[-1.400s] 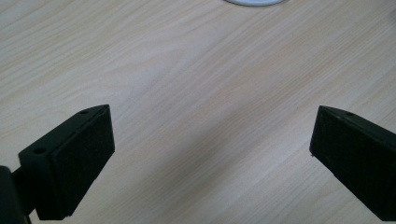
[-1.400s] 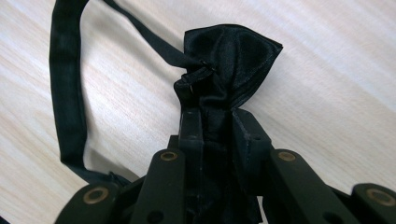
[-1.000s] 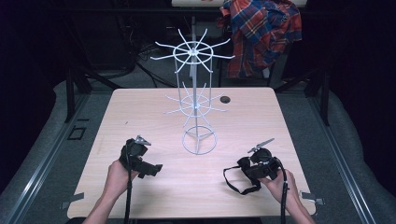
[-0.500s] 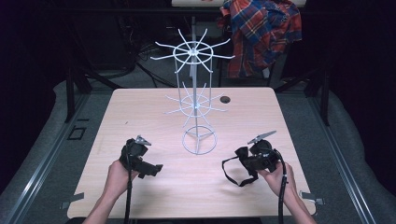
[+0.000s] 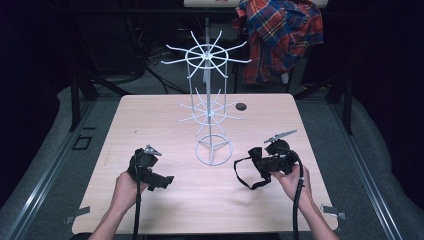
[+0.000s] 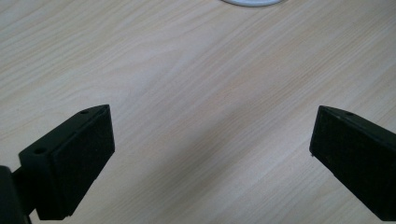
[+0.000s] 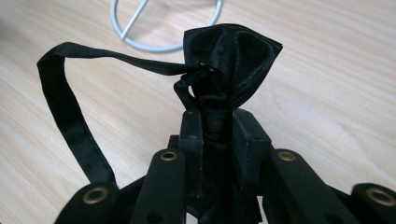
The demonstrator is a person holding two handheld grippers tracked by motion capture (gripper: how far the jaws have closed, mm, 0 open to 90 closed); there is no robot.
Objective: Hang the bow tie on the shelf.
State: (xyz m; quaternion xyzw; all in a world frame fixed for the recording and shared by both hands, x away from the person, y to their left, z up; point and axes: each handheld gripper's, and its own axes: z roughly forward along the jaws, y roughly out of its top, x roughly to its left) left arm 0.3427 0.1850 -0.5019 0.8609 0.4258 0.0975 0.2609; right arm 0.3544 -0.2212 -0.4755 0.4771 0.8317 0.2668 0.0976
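Note:
A white wire display rack with radiating hooks stands mid-table on a ring base. To its right my right gripper is shut on a black bow tie, held just above the table. The tie's strap hangs in a loop below it. In the right gripper view the bow tie sticks up from between the closed jaws of the right gripper, the strap curls left, and the rack's base ring lies beyond. My left gripper is open and holds nothing, left of the rack.
The light wooden table has a small dark round spot near its far edge. A plaid shirt hangs behind the table. The rack's base edge shows at the top of the left gripper view.
My right gripper has carried the bow tie a little farther up the table, toward the rack's base. The left gripper has stayed in place.

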